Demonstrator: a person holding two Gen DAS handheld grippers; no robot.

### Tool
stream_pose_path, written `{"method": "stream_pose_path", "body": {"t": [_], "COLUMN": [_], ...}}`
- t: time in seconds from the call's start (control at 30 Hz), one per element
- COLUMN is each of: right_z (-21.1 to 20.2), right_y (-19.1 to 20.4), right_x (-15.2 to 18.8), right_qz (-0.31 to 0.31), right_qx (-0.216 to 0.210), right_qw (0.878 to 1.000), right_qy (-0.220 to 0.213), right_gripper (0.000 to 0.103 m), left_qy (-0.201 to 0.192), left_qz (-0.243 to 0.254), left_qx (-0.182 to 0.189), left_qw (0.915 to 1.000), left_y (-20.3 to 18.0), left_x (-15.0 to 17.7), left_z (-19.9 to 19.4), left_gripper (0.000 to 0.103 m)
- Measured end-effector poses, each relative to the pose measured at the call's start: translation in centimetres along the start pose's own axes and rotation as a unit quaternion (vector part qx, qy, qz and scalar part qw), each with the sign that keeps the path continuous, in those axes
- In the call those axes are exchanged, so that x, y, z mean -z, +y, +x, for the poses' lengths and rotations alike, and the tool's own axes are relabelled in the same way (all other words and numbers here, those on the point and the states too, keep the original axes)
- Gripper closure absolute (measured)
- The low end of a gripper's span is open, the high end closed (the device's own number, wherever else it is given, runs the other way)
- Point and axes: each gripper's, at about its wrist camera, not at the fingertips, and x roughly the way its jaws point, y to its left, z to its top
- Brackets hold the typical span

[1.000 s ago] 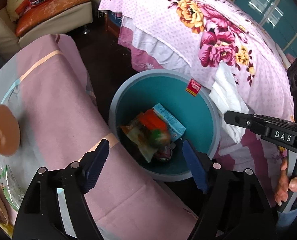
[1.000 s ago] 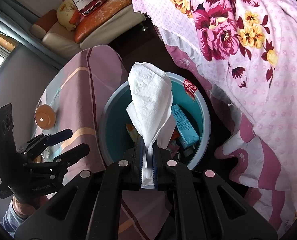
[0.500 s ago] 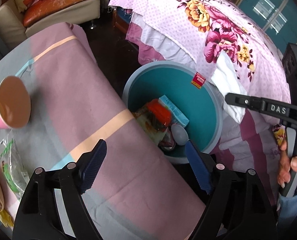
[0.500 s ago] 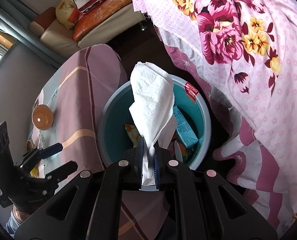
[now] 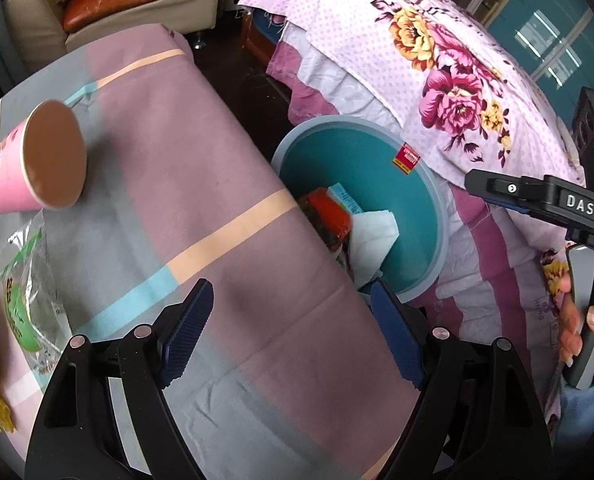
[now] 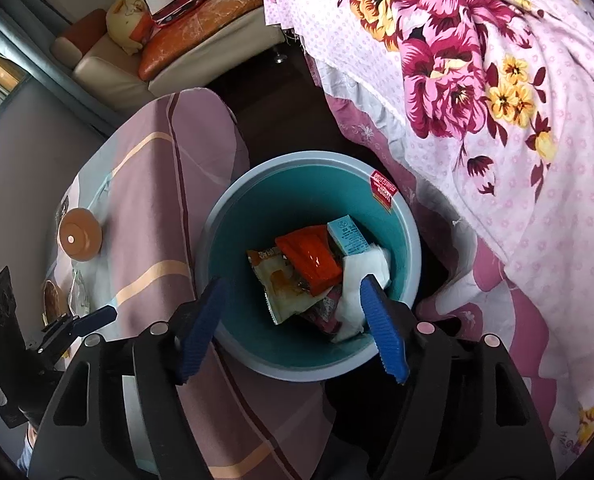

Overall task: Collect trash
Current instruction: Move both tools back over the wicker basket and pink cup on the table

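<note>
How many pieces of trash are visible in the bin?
4: white tissue at the right, orange wrapper in the middle, pale snack bag left, blue carton behind. More may lie underneath.

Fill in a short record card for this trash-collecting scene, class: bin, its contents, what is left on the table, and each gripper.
bin: teal bucket on the floor beside the table
contents: white tissue, orange wrapper, blue carton, yellow packet
table leftovers: pink paper cup on its side, clear plastic bag
left gripper: open, empty, over the tablecloth
right gripper: fingers opening, nothing between them, above the bin
</note>
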Motion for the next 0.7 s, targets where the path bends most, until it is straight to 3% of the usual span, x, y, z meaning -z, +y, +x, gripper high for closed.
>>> {"method": "stream_pose_path", "body": {"t": [0.27, 0.7], "right_z": [-0.6, -0.8], "right_y": [1.5, 9.5], "right_x": [0.6, 2.0], "right_qz": [-0.002, -0.073], "right_qx": [0.004, 0.0], "right_qw": [1.0, 0.997], "right_qy": [0.007, 0.015], "right_gripper": [0.03, 0.028], "left_qy": [-0.01, -0.048], "left_qz": [-0.015, -0.073], "left_qx": [0.007, 0.008], "left_qw": [0.9998, 0.9961], "left_y": [1.8, 7.5], "left_x": [1.4, 4.3], "left_z": [-1.5, -5.5], "left_gripper": [0.021, 0.021]}}
